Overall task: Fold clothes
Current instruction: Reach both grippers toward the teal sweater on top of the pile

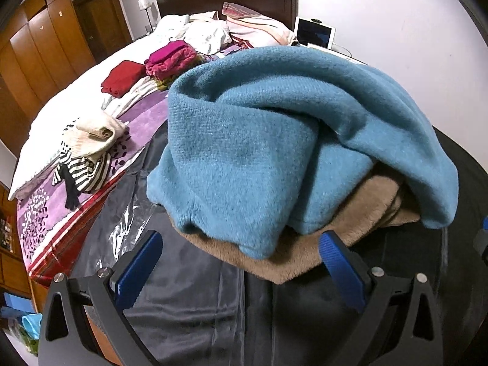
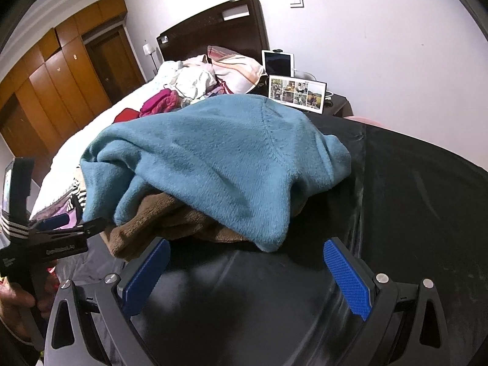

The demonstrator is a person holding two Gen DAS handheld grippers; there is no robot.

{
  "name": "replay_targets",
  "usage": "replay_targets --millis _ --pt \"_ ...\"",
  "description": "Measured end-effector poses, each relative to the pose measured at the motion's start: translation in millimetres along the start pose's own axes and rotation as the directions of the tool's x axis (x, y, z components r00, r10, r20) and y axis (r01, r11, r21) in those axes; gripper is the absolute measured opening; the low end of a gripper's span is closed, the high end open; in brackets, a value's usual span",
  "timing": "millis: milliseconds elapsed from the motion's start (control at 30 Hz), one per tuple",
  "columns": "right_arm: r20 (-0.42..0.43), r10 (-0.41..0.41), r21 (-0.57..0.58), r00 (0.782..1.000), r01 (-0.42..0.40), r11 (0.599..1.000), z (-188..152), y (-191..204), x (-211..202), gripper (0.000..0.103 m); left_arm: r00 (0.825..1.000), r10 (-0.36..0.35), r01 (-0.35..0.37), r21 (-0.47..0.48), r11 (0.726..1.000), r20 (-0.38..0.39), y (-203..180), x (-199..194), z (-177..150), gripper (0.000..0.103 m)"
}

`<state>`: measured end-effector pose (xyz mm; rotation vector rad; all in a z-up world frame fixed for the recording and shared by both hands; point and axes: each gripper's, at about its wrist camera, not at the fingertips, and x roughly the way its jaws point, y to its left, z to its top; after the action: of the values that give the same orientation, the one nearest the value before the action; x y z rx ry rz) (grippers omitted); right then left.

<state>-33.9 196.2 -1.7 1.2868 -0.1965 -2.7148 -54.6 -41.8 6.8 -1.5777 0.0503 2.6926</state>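
Bed [image 1: 91,91] with teal sweater [image 1: 274,140] heaped; both grippers [image 1: 241,262] [image 2: 247,271] wide, empty; photo frame [image 2: 297,93] only in right view.

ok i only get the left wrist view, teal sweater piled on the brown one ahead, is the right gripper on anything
observer: no, the right gripper is open, nothing between its pads, just short of the teal sweater.
operator: what's under it
observer: bare black sheet, with the teal hem's corner hanging just ahead.
operator: and my left one from there
observer: the left gripper shows side-on at the far left, beside the brown sweater, a hand on its handle.
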Motion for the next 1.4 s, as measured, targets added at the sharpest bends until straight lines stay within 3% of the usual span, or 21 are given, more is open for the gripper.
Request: replay_targets --millis 333,667,1133,1300,1367,1400 --pt "-0.013 -0.033 -0.009 0.999 0.032 0.999 12.7 7.9 18.6 0.102 0.999 0.032 -0.033 0.006 0.999 0.019 3.5 12.5 6.8 0.103" --pt "-0.022 -0.037 0.002 0.999 0.038 0.999 13.3 5.0 34.0 0.102 1.000 0.019 -0.018 -0.026 1.000 0.021 25.8 22.9 8.7 0.103" --pt "-0.039 -0.060 -0.091 0.997 0.057 0.994 13.0 11.2 62.0 0.102 0.998 -0.037 0.038 -0.007 0.999 0.059 33.6 20.1 19.0 0.103" --pt "-0.066 -0.141 -0.159 0.988 0.129 0.979 15.0 10.6 89.0 0.102 0.995 -0.091 0.093 -0.028 0.995 0.050 38.8 25.1 20.8 0.103" --pt "-0.075 -0.167 -0.153 0.983 0.154 0.976 15.9 6.1 97.0 0.097 0.993 -0.110 0.112 -0.039 0.993 0.048 40.9 26.5 20.6 0.103" --pt "-0.080 -0.180 -0.150 0.980 0.167 0.975 16.4 3.9 101.1 0.087 0.992 -0.115 0.117 -0.044 0.992 0.047 41.5 27.2 20.9 0.103"
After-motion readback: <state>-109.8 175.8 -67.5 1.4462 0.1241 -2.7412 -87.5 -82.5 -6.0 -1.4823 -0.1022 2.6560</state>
